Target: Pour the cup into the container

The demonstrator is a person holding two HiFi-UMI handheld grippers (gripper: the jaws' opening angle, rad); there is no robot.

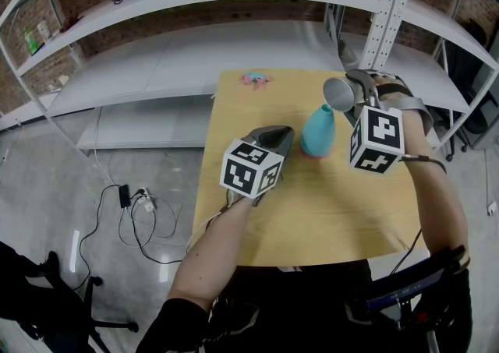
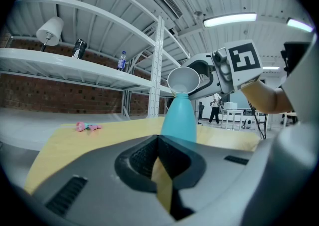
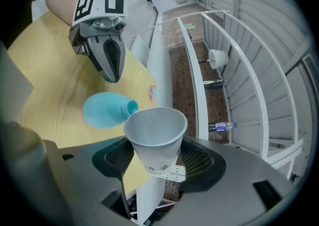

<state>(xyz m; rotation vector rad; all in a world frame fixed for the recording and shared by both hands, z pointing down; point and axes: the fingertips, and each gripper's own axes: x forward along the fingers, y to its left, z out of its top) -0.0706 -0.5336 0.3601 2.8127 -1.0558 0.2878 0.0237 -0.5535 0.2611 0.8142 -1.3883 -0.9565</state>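
Right tool (image 3: 155,156) is clenched on the white paper cup (image 3: 155,132), pads on its lower wall. The cup is tipped, rim at the open mouth of the teal plastic bottle-shaped container (image 3: 104,111). The container stands upright on the pale wooden tabletop (image 1: 312,211).

Left tool (image 2: 158,144) is closed on nothing, tips together, near the container on my side and apart from it.

Hard to read:
- Head view: the cup's rim covers the container's mouth, and my right marker cube blocks most of the grip.
- Left gripper view: the container's base sits behind my tool body, and its mouth is hidden by the cup's rim.
- Cup contents: the inside reads plain white, so I can't make out any.

Only the right gripper view shows the mouth opening and the inside of the cup. Only the left gripper view shows the container's upright profile.

A small pink object (image 1: 255,79) lies beyond the container at the tabletop's far edge, too small to identify.
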